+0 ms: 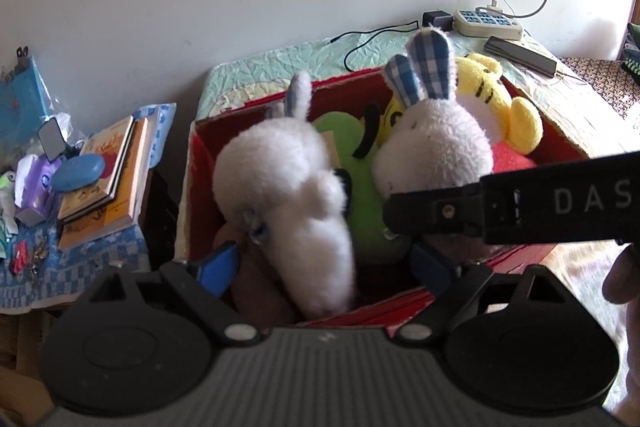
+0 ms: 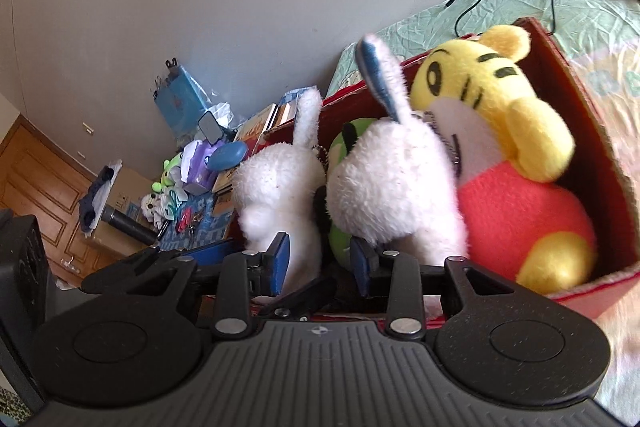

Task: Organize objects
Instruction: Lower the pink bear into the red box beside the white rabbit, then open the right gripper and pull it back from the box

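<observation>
Crammed into a red cardboard box [image 1: 568, 139] on a pale green bedspread [image 1: 256, 75], four soft toys fill the picture: two white plush rabbits, a green plush [image 1: 360, 195] wedged between them, and a yellow tiger plush [image 2: 492, 115] in a red top at the box's 3 o'clock end. In the left wrist view the left rabbit [image 1: 288, 195] lies tipped over, its long axis running from checked ears at 12 o'clock to its body at 6 o'clock, while the right rabbit [image 1: 436, 147] sits upright, ears pointing to 12 o'clock. Spread wide, the left gripper [image 1: 324, 267] has the toppled rabbit between its blue pads, which do not press it. The right gripper [image 2: 320, 259], jaws narrowed, hangs over the box's near edge; whether it pinches any fur cannot be told. Books [image 1: 108, 167] are stacked at 9 o'clock.
</observation>
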Available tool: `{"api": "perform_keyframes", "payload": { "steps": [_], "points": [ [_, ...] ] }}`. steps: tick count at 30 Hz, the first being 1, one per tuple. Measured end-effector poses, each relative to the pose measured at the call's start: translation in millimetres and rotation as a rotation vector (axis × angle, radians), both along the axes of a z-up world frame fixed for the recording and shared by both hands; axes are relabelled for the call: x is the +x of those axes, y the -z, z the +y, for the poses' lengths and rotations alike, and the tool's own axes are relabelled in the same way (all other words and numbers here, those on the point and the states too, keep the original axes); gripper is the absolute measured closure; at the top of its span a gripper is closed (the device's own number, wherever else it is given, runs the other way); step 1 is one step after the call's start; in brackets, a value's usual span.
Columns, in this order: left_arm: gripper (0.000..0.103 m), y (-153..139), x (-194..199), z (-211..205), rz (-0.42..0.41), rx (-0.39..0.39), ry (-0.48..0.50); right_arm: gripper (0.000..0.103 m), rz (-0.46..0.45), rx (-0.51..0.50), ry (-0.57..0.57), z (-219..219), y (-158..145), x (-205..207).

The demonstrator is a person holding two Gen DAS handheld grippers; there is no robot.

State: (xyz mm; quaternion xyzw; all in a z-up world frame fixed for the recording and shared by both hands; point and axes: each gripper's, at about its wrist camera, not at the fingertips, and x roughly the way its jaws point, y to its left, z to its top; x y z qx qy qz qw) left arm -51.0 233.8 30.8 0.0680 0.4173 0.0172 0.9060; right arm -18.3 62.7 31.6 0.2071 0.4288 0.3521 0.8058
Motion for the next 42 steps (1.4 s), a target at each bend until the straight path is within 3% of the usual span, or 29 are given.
{"api": "perform_keyframes", "payload": {
  "steps": [7, 13, 19, 27, 42],
  "points": [
    [0.008, -13.3, -7.9, -20.5, 0.003, 0.064, -0.051, 0.058, -0.034, -0.007, 0.015, -17.7, -6.2, -6.0],
    [0.007, -19.1, -13.0, -41.9, 0.025, 0.058, -0.105, 0.055, -0.051, -0.014, 0.002, -42.2, -10.3, -12.2],
    [0.003, -12.7, -16.1, -75.3, 0.06, 0.055, -0.153, 0.055, -0.094, -0.085, 0.031, -73.6, -13.1, -23.0],
    [0.004, -0.5, -21.0, -129.4, 0.085, 0.048, -0.129, 0.055, -0.102, -0.183, 0.099, -114.8, -10.1, -27.6],
    [0.006, 19.6, -17.3, -200.8, 0.125, -0.117, -0.066, 0.053, -0.066, -0.35, 0.214, -182.3, 11.0, -31.7]
  ]
}}
